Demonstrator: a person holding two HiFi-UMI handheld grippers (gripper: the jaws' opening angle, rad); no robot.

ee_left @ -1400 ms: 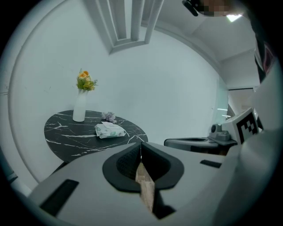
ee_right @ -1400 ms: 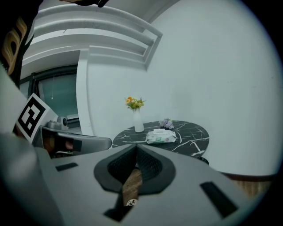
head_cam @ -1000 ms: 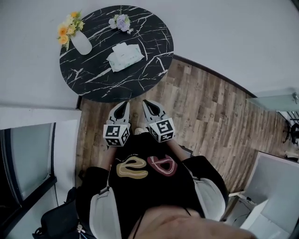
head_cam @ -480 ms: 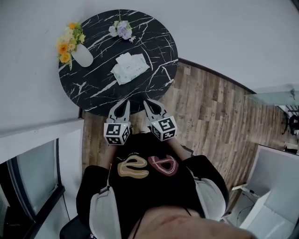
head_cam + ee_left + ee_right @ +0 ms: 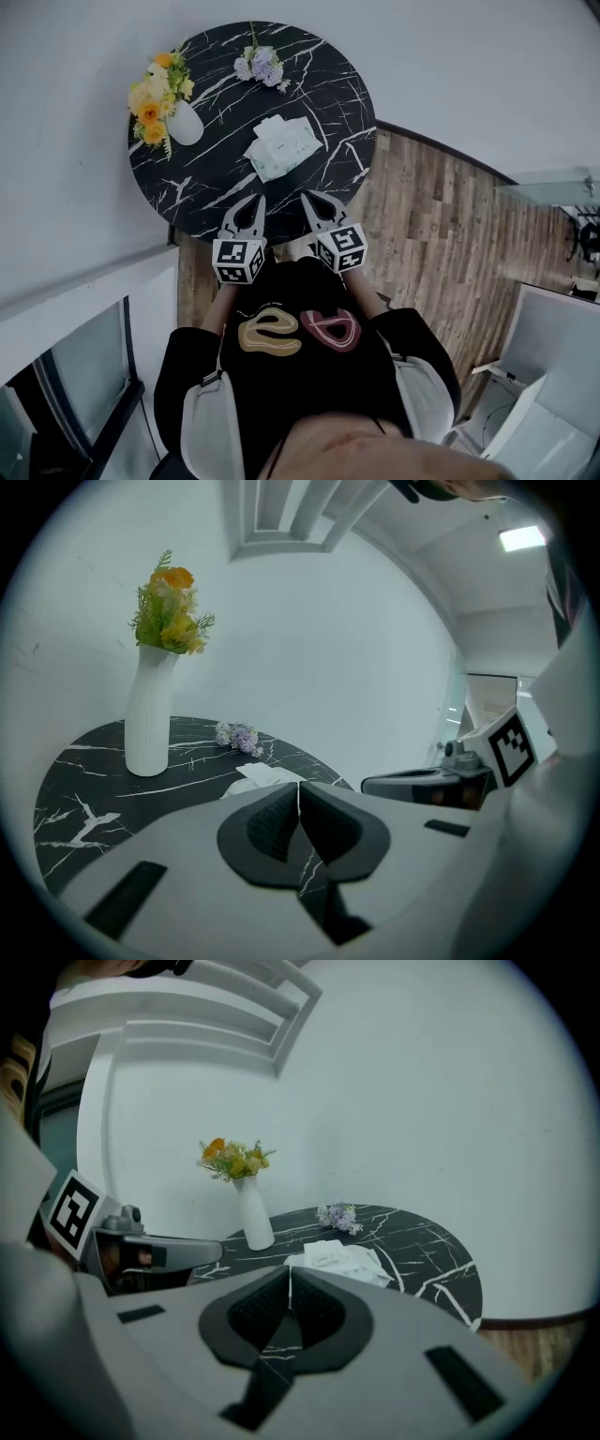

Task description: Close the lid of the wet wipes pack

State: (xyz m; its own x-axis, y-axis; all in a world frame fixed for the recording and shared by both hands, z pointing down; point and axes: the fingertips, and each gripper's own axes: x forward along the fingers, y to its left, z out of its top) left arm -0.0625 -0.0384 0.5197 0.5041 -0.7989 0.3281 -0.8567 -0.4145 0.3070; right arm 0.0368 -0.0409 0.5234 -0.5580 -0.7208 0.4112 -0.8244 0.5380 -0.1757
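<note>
Head view: wet wipes pack (image 5: 281, 147) nearer

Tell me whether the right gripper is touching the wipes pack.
No. The right gripper, jaws shut on nothing, is at the near edge of the table, with bare tabletop between it and the wipes pack.
</note>
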